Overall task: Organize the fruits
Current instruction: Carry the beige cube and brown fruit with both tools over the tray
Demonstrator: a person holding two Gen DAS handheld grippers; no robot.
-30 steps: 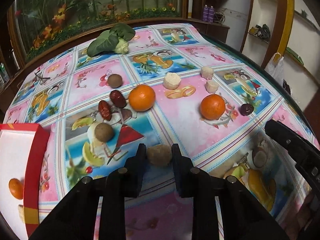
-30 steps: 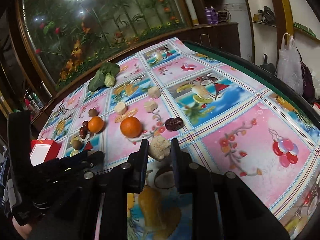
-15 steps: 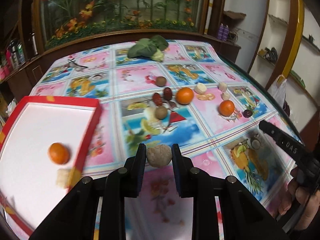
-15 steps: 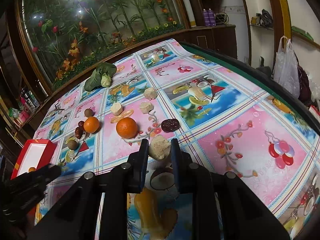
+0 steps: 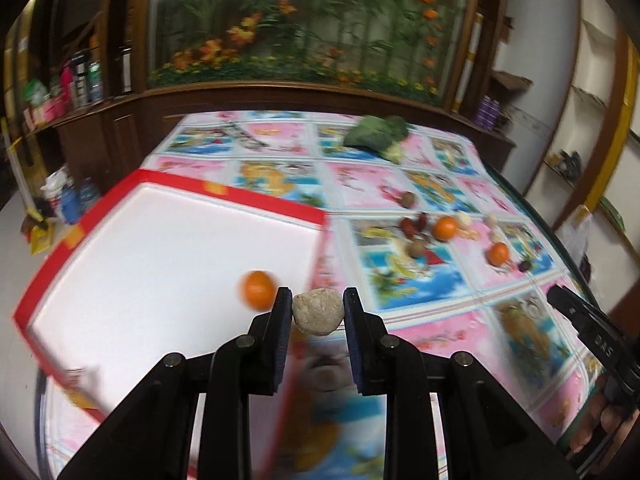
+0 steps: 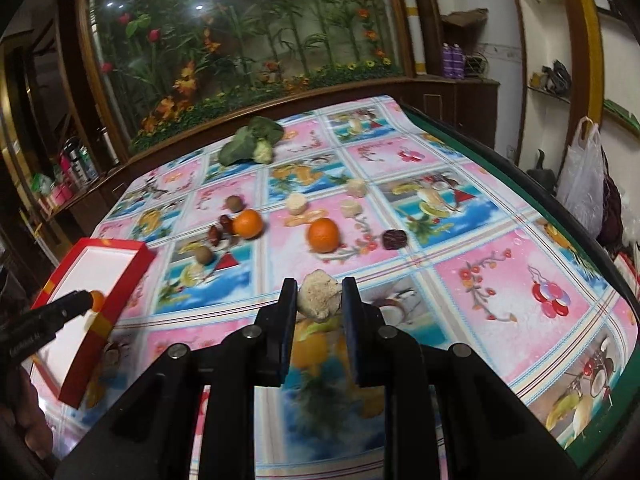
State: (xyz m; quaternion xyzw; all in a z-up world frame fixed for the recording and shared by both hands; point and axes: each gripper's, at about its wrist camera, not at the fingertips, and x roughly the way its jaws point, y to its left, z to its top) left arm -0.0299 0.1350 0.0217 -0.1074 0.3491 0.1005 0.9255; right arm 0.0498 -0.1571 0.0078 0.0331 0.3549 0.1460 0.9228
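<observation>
My left gripper is shut on a round tan-brown fruit, held in the air just past the right rim of the red-edged white tray. An orange lies inside that tray. My right gripper is shut on a pale yellow lumpy chunk above the tablecloth. On the cloth lie two oranges, red dates, brown round fruits, a dark date and pale chunks. The left gripper's tip shows over the tray.
A leafy green vegetable lies at the table's far side, before a wooden cabinet with a flower display. The table edge curves along the right. A white plastic bag hangs beyond it. A hand holds the right gripper.
The left gripper has carried the brown fruit leftward and upward, from the middle of the cloth to the tray's edge. The right gripper has lifted slightly with its chunk.
</observation>
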